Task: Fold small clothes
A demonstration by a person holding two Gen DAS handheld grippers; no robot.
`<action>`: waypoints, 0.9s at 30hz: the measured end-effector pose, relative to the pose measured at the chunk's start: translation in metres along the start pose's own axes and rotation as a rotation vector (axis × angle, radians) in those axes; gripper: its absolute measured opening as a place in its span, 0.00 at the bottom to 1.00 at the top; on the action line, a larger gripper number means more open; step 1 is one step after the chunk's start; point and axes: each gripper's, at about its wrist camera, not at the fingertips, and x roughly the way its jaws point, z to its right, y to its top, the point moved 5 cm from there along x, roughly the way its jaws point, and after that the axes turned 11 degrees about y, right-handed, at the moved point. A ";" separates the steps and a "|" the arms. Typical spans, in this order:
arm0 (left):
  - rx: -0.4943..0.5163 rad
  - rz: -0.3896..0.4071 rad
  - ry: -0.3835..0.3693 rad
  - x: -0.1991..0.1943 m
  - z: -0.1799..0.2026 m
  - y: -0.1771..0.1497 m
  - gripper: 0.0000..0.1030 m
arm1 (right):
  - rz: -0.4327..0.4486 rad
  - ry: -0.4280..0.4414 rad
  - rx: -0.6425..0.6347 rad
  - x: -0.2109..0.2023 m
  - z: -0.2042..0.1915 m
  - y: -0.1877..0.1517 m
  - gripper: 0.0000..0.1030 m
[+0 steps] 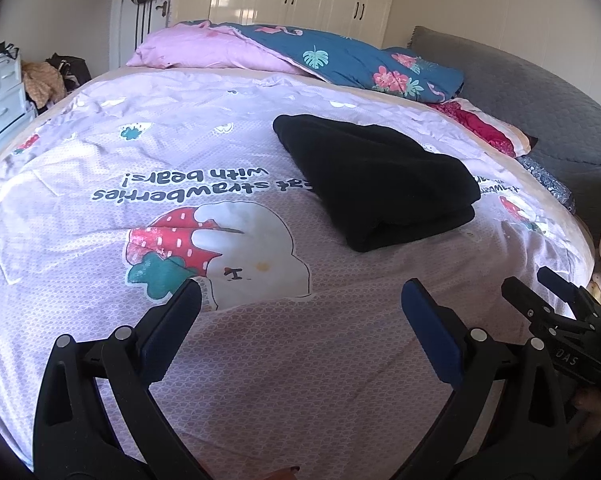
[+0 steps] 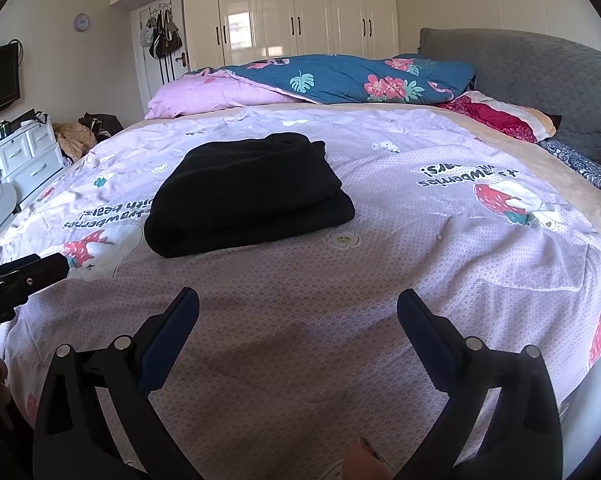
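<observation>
Here, nearest the lens: left gripper [image 1: 300, 300] and right gripper [image 2: 298, 308], both held low over the near edge of the bed, jaws spread wide, nothing between the blue pads.
Right gripper from the left wrist view: seen side-on at the frame's right edge [image 1: 540, 284], fingers parted, clear of any cloth.
Bedspread: lilac quilt cover [image 2: 380, 280] printed with strawberries, bears and upside-down lettering, bare under both tools.
Task item: black garment [image 2: 244, 196], lying mid-bed just beyond the grippers, well apart from both, already doubled into a thick, squarish stack with a rounded fold facing the cameras.
Progress: judged near complete for this piece, folded and released; no unfolded small clothes visible on the quilt, so what remains cannot be told.
Farther back: pink and blue floral duvet [image 2: 340, 80] bundled along the far side, red patterned pillow [image 2: 500, 116], grey padded headboard [image 2: 540, 76].
Farthest: cream wardrobe doors [image 2: 300, 8], handbags hung on a door [image 2: 162, 38].
Hard to make out: garment type, its layers lost in the black; top corner of the stack slightly uneven; floor-side clutter at left and right edges cut off.
</observation>
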 end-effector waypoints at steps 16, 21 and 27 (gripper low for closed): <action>0.005 -0.008 0.017 0.001 -0.001 -0.001 0.91 | -0.010 -0.003 0.003 0.003 0.000 -0.002 0.96; 0.002 -0.008 0.021 0.001 -0.002 -0.001 0.91 | -0.013 -0.002 0.002 0.003 0.001 -0.002 0.96; 0.005 -0.013 0.033 0.001 -0.002 -0.001 0.91 | -0.013 -0.003 0.003 0.003 0.001 -0.002 0.96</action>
